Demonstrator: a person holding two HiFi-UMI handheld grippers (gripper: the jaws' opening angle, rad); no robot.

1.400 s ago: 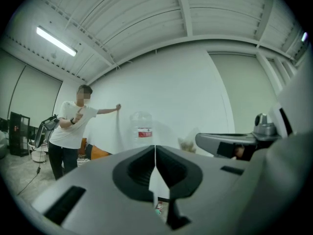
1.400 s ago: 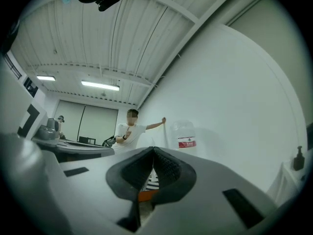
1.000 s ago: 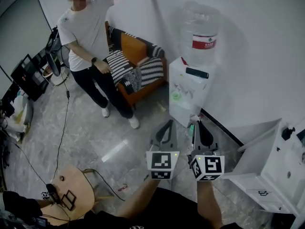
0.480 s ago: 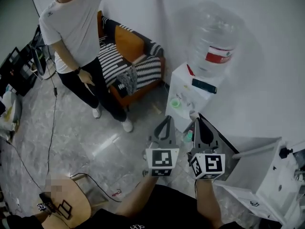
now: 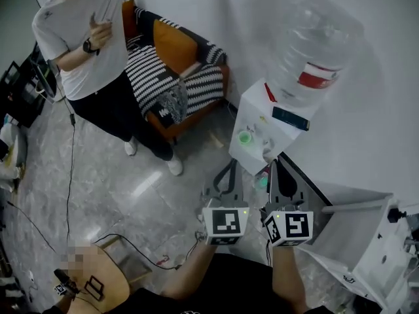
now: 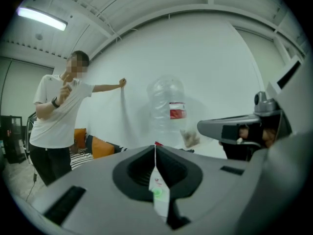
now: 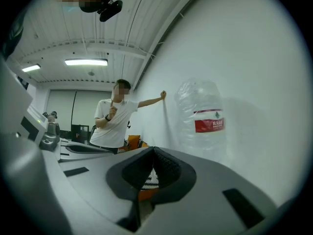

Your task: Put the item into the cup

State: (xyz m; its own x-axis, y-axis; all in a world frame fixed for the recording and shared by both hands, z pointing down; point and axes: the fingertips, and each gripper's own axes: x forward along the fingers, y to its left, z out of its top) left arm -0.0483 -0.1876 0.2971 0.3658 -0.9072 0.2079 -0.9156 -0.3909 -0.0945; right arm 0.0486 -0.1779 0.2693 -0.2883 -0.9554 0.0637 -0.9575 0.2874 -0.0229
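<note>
One second back, the white item (image 6: 159, 195) was out of sight in the head view, and it's the same now. What's changed is the green cup (image 5: 245, 137): it and the water dispenser (image 5: 256, 113) under it look bigger, and so does the big bottle (image 5: 317, 44) on top. The person (image 5: 78, 51) by the orange sofa (image 5: 173, 51) had a hand (image 5: 98, 34) down at the hip and now has it up at the chest. My two grippers are side by side like before.

The item is a thin, flat white slip with a green spot near the middle and a thin thread (image 6: 155, 158) running up from its top.

My left gripper (image 5: 229, 170) has its jaws closed on that slip, pinching it edge-on right at the seam. My right gripper (image 5: 279, 170) has its jaws together too, with nothing in them; only the striped sofa cushion shows through the slit.

The cup sits on the dispenser top, just past my left tips and apart from them. A dark flat slab (image 5: 291, 118) lies further along the same top, near the bottle.
</note>
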